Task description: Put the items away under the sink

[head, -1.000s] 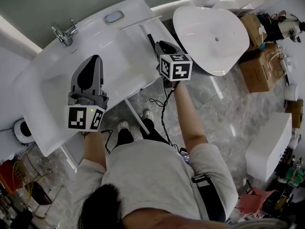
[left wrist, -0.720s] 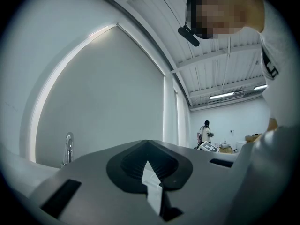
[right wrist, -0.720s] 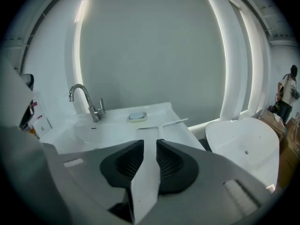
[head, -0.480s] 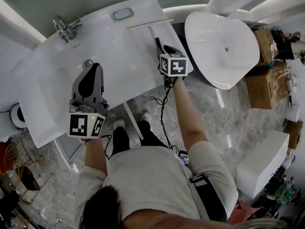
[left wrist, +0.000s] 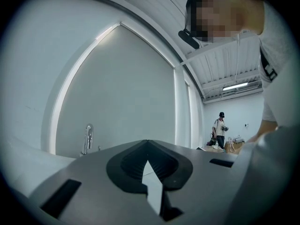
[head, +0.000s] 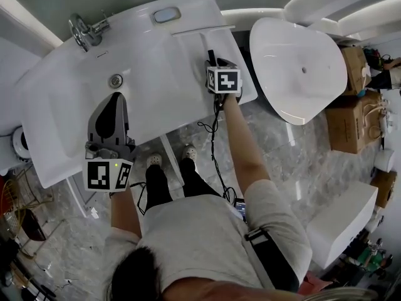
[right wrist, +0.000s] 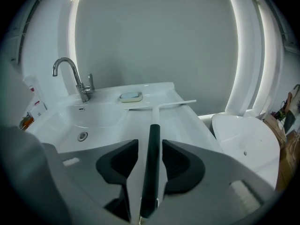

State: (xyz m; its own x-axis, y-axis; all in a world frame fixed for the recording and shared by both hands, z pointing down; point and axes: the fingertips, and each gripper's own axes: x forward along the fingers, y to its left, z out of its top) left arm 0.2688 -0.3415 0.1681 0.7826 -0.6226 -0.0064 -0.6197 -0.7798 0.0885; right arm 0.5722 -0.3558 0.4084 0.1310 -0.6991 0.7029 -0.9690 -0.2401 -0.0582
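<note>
My right claw [right wrist: 151,167] sits wide astride the squeegee [right wrist: 153,136] at the worktop's [right wrist: 183,122] right edge, left claw [left wrist: 148,167] closed on nothing; closing off-centre, I could skid it off.

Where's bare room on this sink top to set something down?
Bare: the white basin floor, and the flat counter between it and the black-handled white squeegee. Crowded: the back edge, with chrome tap, grey soap dish and squeegee blade.

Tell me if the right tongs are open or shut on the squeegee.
Open. The right tongs straddle the handle of the squeegee, which lies on the counter; a white gap shows on each side of the handle.
</note>
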